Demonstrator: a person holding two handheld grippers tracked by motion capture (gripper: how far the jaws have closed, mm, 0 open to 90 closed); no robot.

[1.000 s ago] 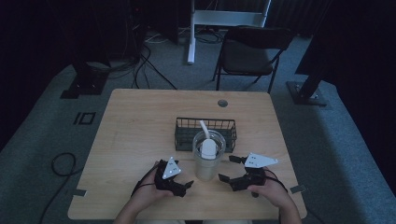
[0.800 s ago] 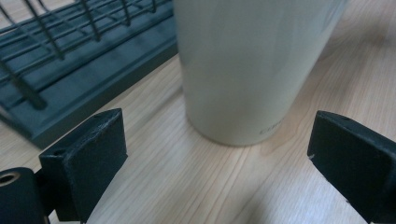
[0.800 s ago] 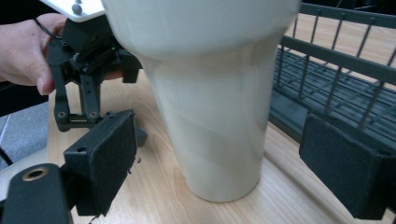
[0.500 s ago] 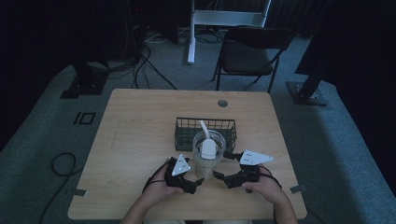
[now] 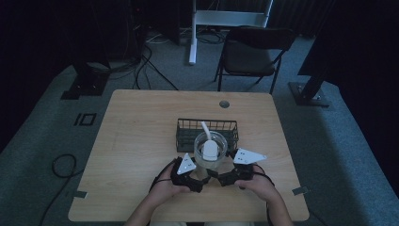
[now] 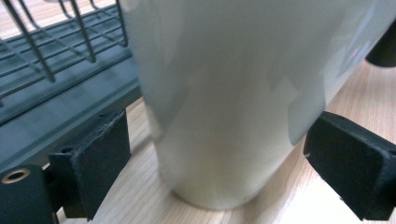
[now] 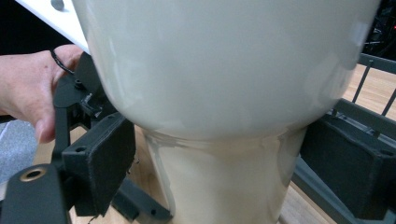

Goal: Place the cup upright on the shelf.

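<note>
A tall translucent cup [image 5: 210, 149] stands on the wooden table [image 5: 136, 141], just in front of a black wire basket [image 5: 188, 128]. Inside the cup is a white object with a thin stem [image 5: 205, 129] that sticks up past the rim. My left gripper [image 5: 202, 178] is at the cup's lower left and my right gripper [image 5: 220, 178] at its lower right. In the left gripper view the cup's base [image 6: 224, 116] sits between the jaws, with a gap on each side. In the right gripper view the cup [image 7: 224, 70] rises between the open jaws, with the left hand [image 7: 32, 88] behind it.
The basket's wire wall [image 6: 56, 42] runs close along the left jaw, and its frame [image 7: 369, 116] lies by the right gripper's right jaw. A round grommet hole [image 5: 224, 104] sits near the table's far edge. A folding chair [image 5: 254, 52] stands beyond the table.
Both grippers have moved inward from the table's near side and now flank the cup. The cup and basket have stayed put.
</note>
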